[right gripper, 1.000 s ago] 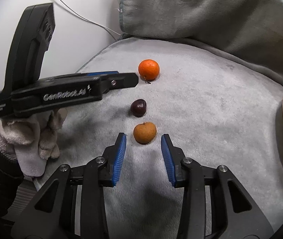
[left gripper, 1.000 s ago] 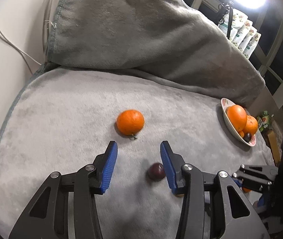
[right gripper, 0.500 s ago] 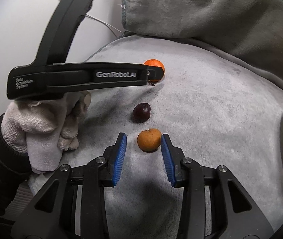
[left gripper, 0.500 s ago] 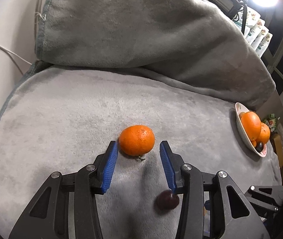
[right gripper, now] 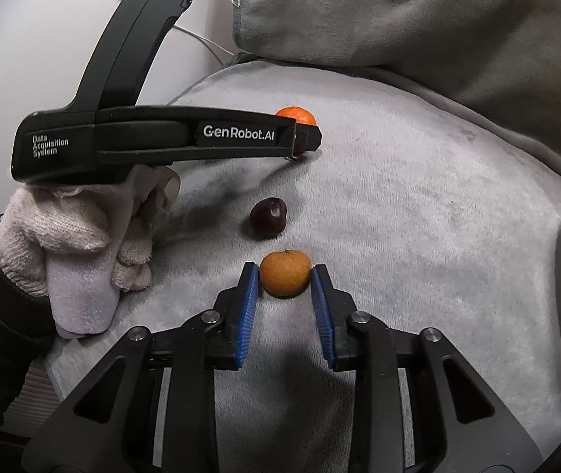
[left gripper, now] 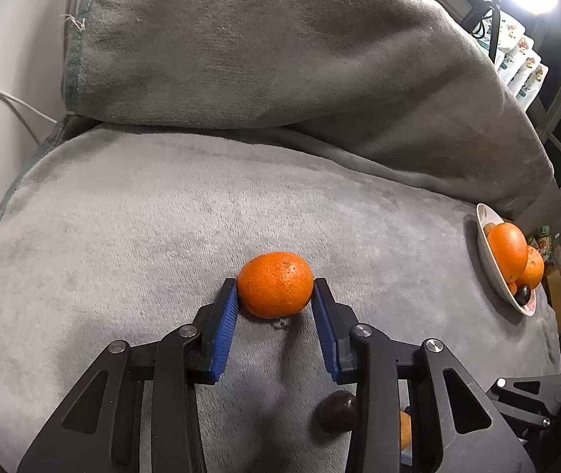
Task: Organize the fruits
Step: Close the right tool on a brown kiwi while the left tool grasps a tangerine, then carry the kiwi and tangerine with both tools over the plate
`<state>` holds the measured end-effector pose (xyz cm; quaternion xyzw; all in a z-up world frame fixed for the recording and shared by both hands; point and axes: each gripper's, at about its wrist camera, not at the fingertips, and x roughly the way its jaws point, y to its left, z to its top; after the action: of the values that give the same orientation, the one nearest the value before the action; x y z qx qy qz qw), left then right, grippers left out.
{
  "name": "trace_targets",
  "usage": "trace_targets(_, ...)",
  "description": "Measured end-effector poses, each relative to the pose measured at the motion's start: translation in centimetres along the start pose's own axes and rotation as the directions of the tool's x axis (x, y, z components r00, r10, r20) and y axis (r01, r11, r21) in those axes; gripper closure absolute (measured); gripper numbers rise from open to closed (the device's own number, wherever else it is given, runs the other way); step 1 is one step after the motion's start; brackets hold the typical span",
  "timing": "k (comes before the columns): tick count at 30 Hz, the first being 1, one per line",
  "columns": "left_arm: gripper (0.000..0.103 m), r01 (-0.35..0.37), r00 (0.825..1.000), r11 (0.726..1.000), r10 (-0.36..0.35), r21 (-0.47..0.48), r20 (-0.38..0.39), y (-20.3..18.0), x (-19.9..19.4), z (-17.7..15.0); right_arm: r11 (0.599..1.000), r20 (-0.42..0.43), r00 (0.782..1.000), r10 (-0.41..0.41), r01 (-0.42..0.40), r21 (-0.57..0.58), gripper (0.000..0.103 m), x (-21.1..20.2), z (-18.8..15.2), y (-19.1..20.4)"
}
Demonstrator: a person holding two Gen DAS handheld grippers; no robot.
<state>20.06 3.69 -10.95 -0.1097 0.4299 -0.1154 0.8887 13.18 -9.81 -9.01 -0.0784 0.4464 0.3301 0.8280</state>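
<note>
The left tool [left gripper: 275, 289] sat with its blue pads against either flank of the big mandarin [left gripper: 275, 284], its jaws closing with the fruit between them; a second before, that fruit had lain well ahead of wider-set pads, and the dark plum [left gripper: 337, 416] had been between them, where it now lay back under the right-hand finger; the right tool [right gripper: 285, 279] likewise bracketed the small dull orange [right gripper: 285, 272], jaws closing, the right pad touching the peel and the left just shy of it; a second before, that orange had lain ahead of the tips; the plum lay just beyond it, apart; the gloved left hand [right gripper: 79, 232] gripped its tool's handle at the left; the fruits rested on a grey blanket [left gripper: 122, 236], bare on every side of them; farther right stood the bowl [left gripper: 487, 268] of oranges near the blanket's edge; behind rose a grey cushion [left gripper: 280, 59] against the wall.
</note>
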Motion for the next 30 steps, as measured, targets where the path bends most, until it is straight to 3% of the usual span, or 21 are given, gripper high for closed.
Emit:
trace_targets(19,0.068,0.037,0.997,0.997,-0.042,0.069,0.070,-4.3,-3.3,-0.3,0.997,0.117,0.992,0.040,-0.048,0.068,0.074,-5.6,-0.8,-2.3)
trace_targets(30,0.068,0.082,0.990,0.988,-0.095,0.129,0.100,-8.5,-4.5,-0.1,0.995,0.193,0.981,0.001,-0.021,0.102,0.074,-9.6,-1.2,-4.2)
